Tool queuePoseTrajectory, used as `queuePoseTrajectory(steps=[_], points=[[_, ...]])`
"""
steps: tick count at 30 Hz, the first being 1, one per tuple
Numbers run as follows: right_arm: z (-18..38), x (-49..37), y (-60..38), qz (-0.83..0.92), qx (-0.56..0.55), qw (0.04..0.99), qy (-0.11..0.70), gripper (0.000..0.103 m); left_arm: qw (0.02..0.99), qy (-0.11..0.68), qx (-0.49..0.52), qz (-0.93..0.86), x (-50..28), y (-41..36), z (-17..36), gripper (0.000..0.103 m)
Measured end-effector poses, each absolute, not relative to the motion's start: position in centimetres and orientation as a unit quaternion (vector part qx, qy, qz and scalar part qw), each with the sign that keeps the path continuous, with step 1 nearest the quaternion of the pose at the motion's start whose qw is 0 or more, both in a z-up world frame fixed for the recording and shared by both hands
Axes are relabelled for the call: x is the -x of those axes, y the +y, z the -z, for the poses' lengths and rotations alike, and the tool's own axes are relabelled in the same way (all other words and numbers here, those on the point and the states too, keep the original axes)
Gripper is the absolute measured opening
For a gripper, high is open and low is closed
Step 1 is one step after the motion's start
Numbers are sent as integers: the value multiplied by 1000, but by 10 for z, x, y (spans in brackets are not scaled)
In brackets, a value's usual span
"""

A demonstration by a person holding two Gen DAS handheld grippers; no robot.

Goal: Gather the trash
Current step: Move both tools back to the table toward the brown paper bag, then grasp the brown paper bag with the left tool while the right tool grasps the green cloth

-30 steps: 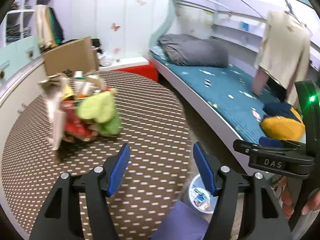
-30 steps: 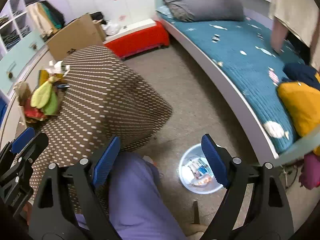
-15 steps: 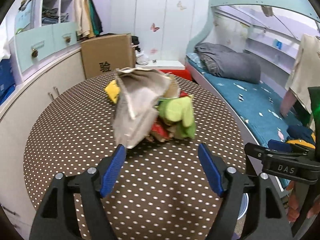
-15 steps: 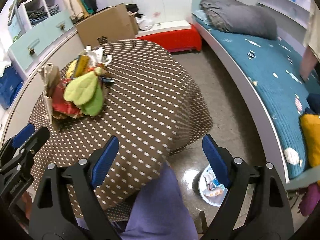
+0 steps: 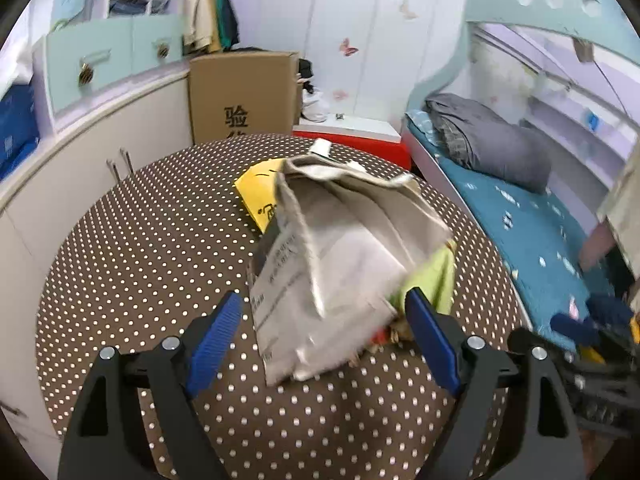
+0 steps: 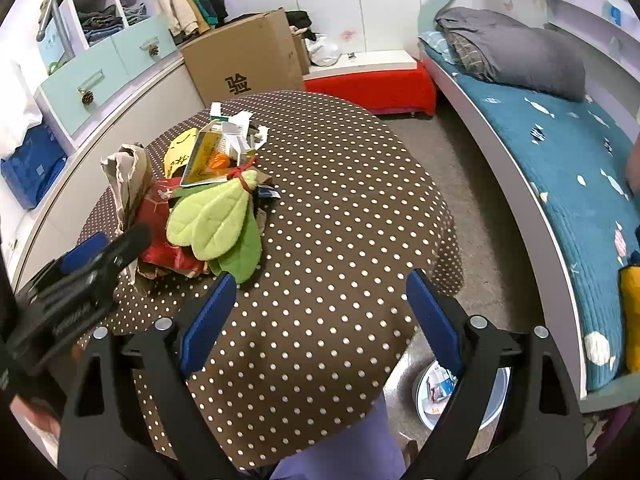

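Note:
A heap of trash lies on the round brown polka-dot table: a crumpled grey paper bag, a green leaf-shaped cloth, a yellow sheet, a red packet and small cartons. My left gripper is right at the bag. Its jaws are opening, the bag's near end lies between the fingertips, and the pads do not press on it. My right gripper hangs open over bare tablecloth, right of the heap, holding nothing. A pale bin with scraps stands on the floor.
A cardboard box and a red bench stand behind the table. White cabinets curve along the left. A bed with a blue cover runs down the right. A purple trouser leg shows at the table's near edge.
Both views have swung from the bed and floor onto the table. The left gripper has come close to the paper bag with wider jaws. The bin has slid to the right view's lower corner.

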State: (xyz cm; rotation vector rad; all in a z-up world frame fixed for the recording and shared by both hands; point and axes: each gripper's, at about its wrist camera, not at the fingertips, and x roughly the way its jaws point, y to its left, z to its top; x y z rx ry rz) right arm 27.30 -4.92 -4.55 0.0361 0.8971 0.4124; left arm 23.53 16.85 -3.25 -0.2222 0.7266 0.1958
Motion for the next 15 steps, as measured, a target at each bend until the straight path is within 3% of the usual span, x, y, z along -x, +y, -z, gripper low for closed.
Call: queuePoseTrajectory(steps=[2, 4, 6, 8, 13, 14, 15], points=[[47, -276, -46, -202, -14, 879, 431, 86, 926, 342, 128, -95, -235, 175, 31, 82], [47, -280, -41, -208, -13, 877, 433, 86, 929, 326, 151, -89, -235, 184, 29, 73], [48, -285, -32, -221, -9, 873, 435, 86, 928, 316, 178, -80, -231, 193, 27, 50], [49, -287, -22, -234, -4, 868, 437, 86, 926, 315, 195, -77, -229, 199, 28, 34], [51, -296, 1, -262, 0, 859, 441, 86, 926, 309, 197, -90, -225, 217, 32, 32], [52, -299, 5, -266, 1, 857, 442, 86, 924, 312, 198, -97, -227, 222, 34, 35], [54, -302, 9, -268, 3, 855, 444, 86, 922, 316, 197, -103, -228, 225, 36, 45]])
